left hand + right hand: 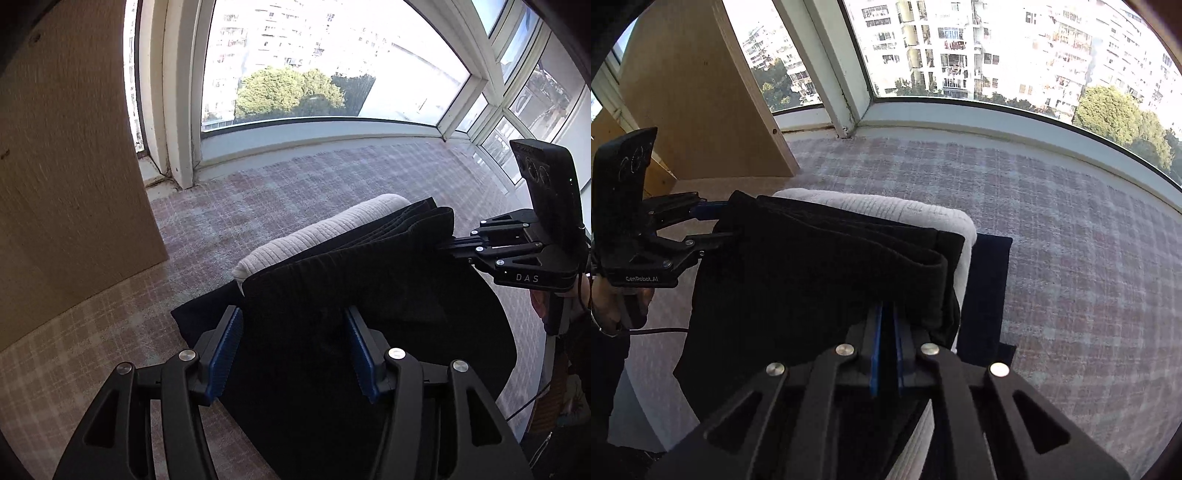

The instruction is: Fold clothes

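A folded black garment (369, 291) lies on top of a stack, over a folded white ribbed garment (321, 229) and a dark navy piece (986, 288) at the bottom. My left gripper (291, 347) is open, its blue pads (225, 354) on either side of the black garment's near edge. My right gripper (886, 321) is shut on the black garment's (812, 280) folded edge; it shows at the right of the left wrist view (448, 249). The left gripper shows at the left of the right wrist view (713, 221), jaws apart at the garment's far side.
The stack rests on a pink-and-grey plaid covered surface (332, 173) that runs up to a window sill (332, 129). A tan wooden panel (62, 155) stands at the left. Windows wrap round the back and right.
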